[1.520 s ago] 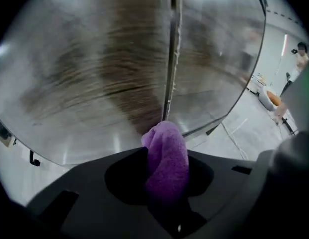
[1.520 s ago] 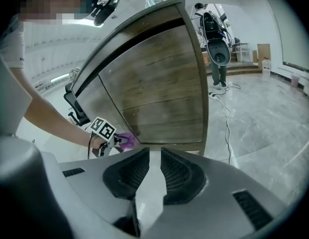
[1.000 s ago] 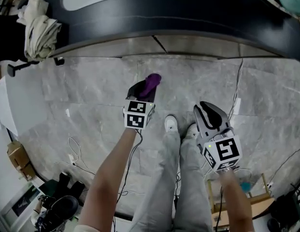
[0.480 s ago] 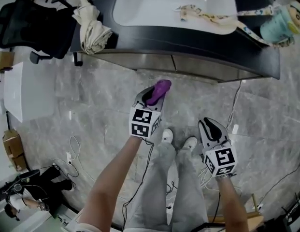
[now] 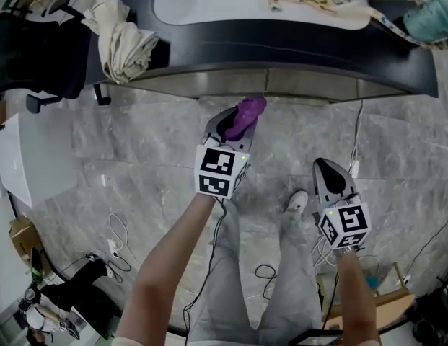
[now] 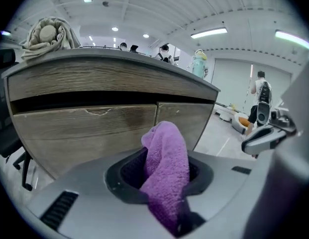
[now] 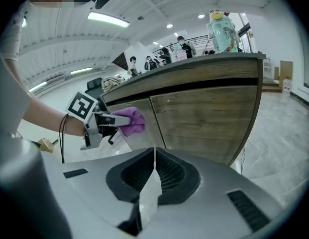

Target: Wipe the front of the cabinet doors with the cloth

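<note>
Cloth [image 6: 166, 168], purple, is pinched between the left gripper's [image 5: 236, 125] fingers, its bunched end sticking out past the tips. Right gripper [image 5: 327, 166] sits beside the person's leg: fingers have just been closing and now meet, nothing between them. Cloth is close in front of the wood-grain cabinet doors [image 6: 84, 128] (contact not discernible). Above them, the dark bench [image 5: 281, 42] carries a beige bundle [image 5: 123, 38].

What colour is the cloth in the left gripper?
Purple; the cloth shows best in the left gripper view.
</note>
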A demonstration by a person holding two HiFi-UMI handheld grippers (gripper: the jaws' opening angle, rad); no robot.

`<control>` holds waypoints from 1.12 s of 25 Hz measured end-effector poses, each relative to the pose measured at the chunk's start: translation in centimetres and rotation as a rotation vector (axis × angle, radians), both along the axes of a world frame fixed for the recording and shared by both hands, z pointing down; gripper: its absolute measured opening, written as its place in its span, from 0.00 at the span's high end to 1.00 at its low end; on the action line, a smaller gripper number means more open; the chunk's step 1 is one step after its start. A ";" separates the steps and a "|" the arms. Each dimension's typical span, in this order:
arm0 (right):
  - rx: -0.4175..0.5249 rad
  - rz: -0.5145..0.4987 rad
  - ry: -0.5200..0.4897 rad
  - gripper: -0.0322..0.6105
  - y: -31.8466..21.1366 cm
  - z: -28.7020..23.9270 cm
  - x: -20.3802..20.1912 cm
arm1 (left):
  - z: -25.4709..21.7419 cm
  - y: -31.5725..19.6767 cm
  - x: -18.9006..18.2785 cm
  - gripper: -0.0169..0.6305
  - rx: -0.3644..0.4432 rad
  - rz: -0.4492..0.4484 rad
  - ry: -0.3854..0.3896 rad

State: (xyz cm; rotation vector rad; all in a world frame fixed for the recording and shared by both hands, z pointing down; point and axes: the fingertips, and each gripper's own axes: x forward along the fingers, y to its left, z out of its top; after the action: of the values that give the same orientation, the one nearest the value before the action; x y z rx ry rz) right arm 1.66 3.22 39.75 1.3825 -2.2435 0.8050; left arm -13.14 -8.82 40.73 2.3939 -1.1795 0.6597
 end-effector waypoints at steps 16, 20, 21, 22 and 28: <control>-0.032 0.197 -0.094 0.91 -2.0 1.2 -15.2 | -3.0 -4.5 1.8 0.79 0.001 0.250 0.194; -0.067 0.178 -0.091 0.91 -1.2 1.7 -14.6 | -2.7 -5.6 2.1 0.79 -0.011 0.195 0.189; -0.069 0.180 -0.094 0.91 -1.0 1.7 -14.1 | -2.7 -5.7 2.0 0.79 -0.011 0.187 0.184; -0.071 0.181 -0.098 0.91 -0.8 1.6 -13.6 | -2.6 -5.8 1.9 0.79 -0.011 0.178 0.175; -0.073 0.081 -0.095 0.91 -0.6 0.9 -12.0 | -2.3 -6.1 -0.4 0.79 -0.005 0.063 0.107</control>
State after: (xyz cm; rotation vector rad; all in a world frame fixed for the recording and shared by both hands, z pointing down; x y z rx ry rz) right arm -10.34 2.60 40.61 1.4369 -2.2170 0.9891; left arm -13.54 -14.94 38.39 2.4382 -1.0617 0.5456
